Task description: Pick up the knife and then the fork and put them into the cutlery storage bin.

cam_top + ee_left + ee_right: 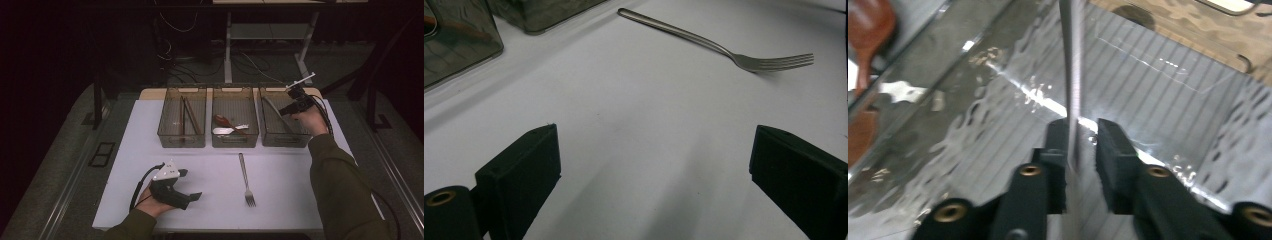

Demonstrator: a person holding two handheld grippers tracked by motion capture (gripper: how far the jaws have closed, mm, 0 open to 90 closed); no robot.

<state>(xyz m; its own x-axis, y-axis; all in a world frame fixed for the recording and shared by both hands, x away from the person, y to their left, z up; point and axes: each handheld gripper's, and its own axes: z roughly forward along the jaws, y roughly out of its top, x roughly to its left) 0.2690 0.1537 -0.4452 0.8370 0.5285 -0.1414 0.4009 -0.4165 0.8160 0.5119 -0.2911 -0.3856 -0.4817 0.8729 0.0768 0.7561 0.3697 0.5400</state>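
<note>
- Right tool (pixel 1082 145): jaws slightly apart around a thin, stiff, slippery metal knife (pixel 1073 75) over the right clear plastic bin (pixel 285 137); best gripped mid-handle.
- Left tool (pixel 654 165): jaws wide apart, nothing between them.

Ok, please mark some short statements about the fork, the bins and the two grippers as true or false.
1. A fork lies on the table, outside the bins. True.
2. The left gripper holds the fork. False: its jaws stand open with nothing between them, and the fork lies apart from it.
3. The middle bin holds a brown spoon and a white spoon. True.
4. The right gripper is at the left bin. False: it is in the right bin, with a metal utensil between its jaws.
</note>
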